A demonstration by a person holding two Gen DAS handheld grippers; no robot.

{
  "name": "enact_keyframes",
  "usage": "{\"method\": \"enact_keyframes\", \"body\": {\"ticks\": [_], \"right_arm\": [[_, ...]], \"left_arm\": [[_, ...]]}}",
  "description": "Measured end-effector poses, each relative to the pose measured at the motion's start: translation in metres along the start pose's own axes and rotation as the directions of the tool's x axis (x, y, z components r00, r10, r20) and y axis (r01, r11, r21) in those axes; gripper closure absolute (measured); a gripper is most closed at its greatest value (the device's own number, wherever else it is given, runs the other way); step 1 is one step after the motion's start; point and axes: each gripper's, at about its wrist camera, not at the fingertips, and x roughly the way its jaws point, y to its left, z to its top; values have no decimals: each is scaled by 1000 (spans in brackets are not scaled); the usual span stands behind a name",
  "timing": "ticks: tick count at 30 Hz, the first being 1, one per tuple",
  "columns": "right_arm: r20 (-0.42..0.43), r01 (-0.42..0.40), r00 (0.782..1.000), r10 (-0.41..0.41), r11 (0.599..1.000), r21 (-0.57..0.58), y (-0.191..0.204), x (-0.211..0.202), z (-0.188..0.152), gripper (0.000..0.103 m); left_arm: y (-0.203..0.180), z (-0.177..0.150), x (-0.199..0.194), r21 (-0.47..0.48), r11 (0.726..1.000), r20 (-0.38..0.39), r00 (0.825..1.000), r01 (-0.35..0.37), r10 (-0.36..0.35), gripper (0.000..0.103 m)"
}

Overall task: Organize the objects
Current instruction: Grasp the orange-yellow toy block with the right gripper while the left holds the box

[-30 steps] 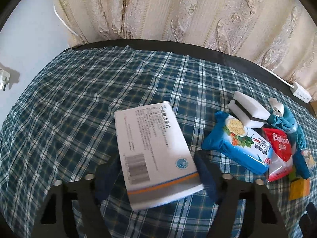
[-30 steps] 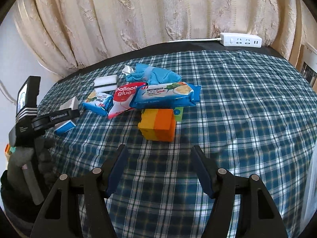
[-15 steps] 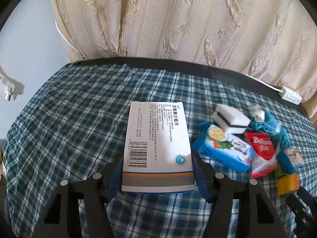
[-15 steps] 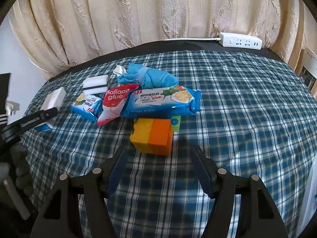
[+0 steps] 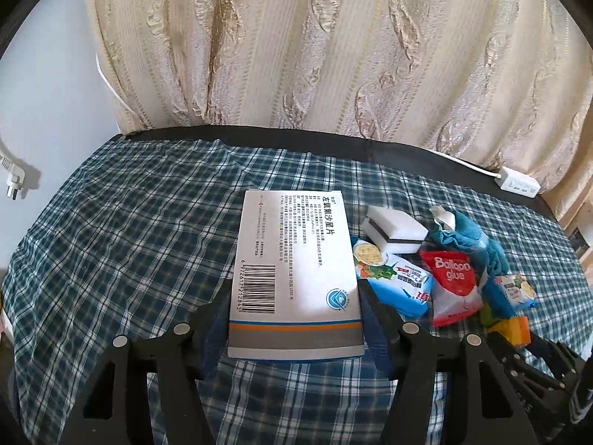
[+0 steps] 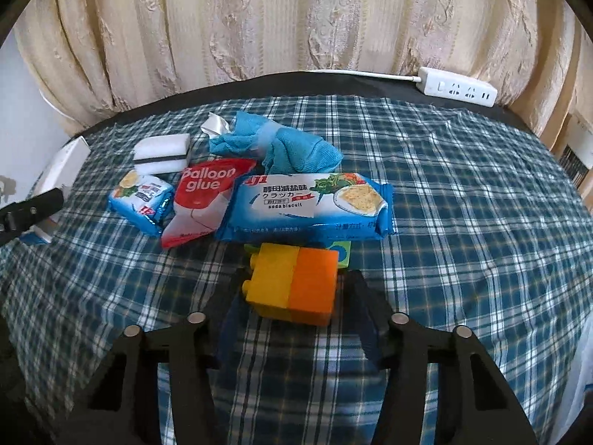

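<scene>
Your left gripper (image 5: 294, 328) is sitting at the bottom centre of its frame, clamping the white medicine box (image 5: 294, 270) by its near end; both blue pads are pressing its long sides, and the box is stretching away up the middle of the frame over the plaid tablecloth (image 5: 129, 244).

Your right gripper (image 6: 291, 320) is holding its fingers apart at the bottom centre of its own frame, straddling the yellow-and-orange block (image 6: 294, 283) without touching it as far as the view shows. A green block (image 6: 341, 252) is peeking out just behind that one.

Farther up in the right wrist view, the long soda biscuit pack (image 6: 307, 207) is lying across the centre, with the red Balloon glue packet (image 6: 205, 198) touching its left end and a small blue snack pack (image 6: 142, 200) just left of that. Behind them, the white sponge (image 6: 161, 154) is sitting upper left and the crumpled blue cloth (image 6: 281, 146) is resting above the biscuit pack.

At the upper right, a white power strip (image 6: 457, 87) is lying on the dark table edge (image 6: 296, 81) in front of the cream curtain (image 6: 296, 18).
</scene>
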Motion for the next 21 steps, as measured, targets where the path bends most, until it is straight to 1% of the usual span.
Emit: {"method": "enact_keyframes", "body": {"ticks": [2, 6, 16, 21], "right_arm": [[4, 16, 1000, -16, 1000, -7, 1, 0, 0, 56], [6, 12, 1000, -12, 1000, -7, 1, -2, -1, 60], [23, -29, 999, 29, 1000, 10, 2, -27, -16, 60], [35, -47, 998, 45, 998, 43, -4, -41, -22, 60]], "left_arm": [[-1, 0, -1, 3, 1000, 1, 1000, 5, -5, 37], [-3, -2, -2, 12, 1000, 3, 1000, 12, -12, 37], [-14, -6, -5, 41, 998, -4, 999, 40, -40, 37], [-21, -9, -9, 63, 996, -2, 998, 56, -56, 37]]}}
